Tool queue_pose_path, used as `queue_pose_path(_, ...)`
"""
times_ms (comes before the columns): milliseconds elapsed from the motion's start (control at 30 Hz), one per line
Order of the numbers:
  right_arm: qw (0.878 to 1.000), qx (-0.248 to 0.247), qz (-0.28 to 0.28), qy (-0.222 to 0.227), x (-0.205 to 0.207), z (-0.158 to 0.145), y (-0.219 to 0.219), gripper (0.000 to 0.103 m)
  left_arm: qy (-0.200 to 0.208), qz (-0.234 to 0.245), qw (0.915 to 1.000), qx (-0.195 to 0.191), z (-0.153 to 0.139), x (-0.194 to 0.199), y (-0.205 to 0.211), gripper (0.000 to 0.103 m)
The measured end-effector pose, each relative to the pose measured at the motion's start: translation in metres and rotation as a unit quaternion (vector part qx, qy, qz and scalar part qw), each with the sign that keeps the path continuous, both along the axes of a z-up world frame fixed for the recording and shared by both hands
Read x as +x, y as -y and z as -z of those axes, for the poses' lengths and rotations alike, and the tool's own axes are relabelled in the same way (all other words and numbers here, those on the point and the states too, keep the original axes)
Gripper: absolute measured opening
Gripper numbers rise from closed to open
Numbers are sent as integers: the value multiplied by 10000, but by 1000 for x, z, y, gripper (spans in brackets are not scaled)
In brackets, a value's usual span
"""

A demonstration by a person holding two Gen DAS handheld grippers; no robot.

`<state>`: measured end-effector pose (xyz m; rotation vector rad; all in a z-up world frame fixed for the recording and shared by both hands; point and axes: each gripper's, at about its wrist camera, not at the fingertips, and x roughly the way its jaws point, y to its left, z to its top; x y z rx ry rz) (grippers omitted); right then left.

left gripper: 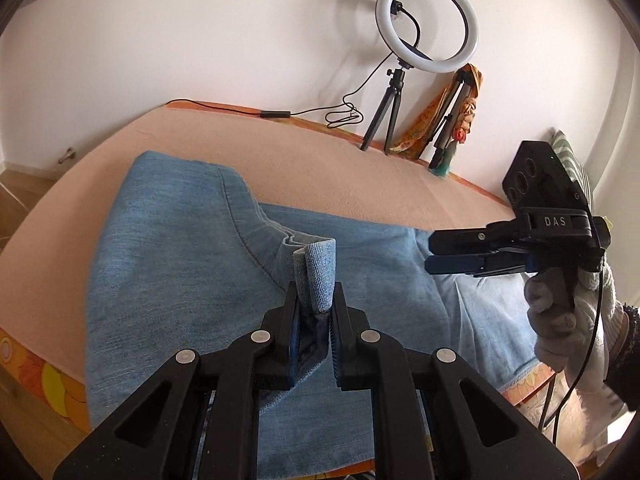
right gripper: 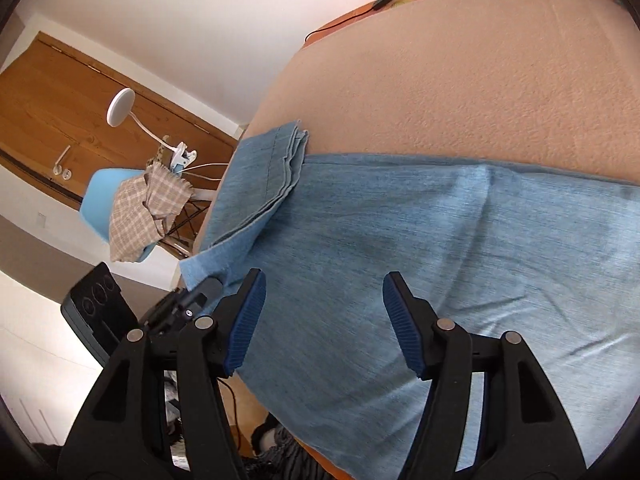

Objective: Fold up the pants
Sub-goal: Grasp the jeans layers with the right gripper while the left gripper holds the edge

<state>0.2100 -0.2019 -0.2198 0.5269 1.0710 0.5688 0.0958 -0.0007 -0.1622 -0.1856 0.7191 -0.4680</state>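
Left wrist view: we see our left gripper (left gripper: 314,316) pinched on a fold of the light-blue denim pants (left gripper: 168,248) spread over the peach bedcover (left gripper: 328,168). Our right gripper (right gripper: 324,320) hovers open, empty. Mid-fold; next, we judge, it needs a matching edge.

We see the pants (left gripper: 192,248), light blue denim, spread flat across a peach-coloured bed cover (left gripper: 320,168). One end is folded back over the rest in several layers, its hems stacked near the cover's edge. A small fold of denim at the seam stands pinched upright above the flat cloth.
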Motion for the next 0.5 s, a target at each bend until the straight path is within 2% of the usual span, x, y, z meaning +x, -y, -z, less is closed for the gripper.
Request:
queue_pose_path(200, 9958, 726, -29, -558, 56, 23, -43, 69, 74, 30, 10000, -56, -12, -5, -3, 11)
queue_pose_path(300, 9928, 903, 40, -792, 82, 35, -63, 69, 111, 96, 9999, -91, -17, -11, -3, 11)
queue_pose_path(367, 9927, 854, 67, -845, 95, 39, -76, 69, 126, 135, 9997, -135, -20, -16, -6, 11)
queue_pose_path(433, 9938, 723, 167, -824, 103, 40, -86, 65, 104, 190, 9996, -188, -21, -19, -4, 11)
queue_pose_path(500, 9944, 666, 281, -776, 108, 40, -90, 49, 78, 253, 9995, -146, -20, -22, -1, 11)
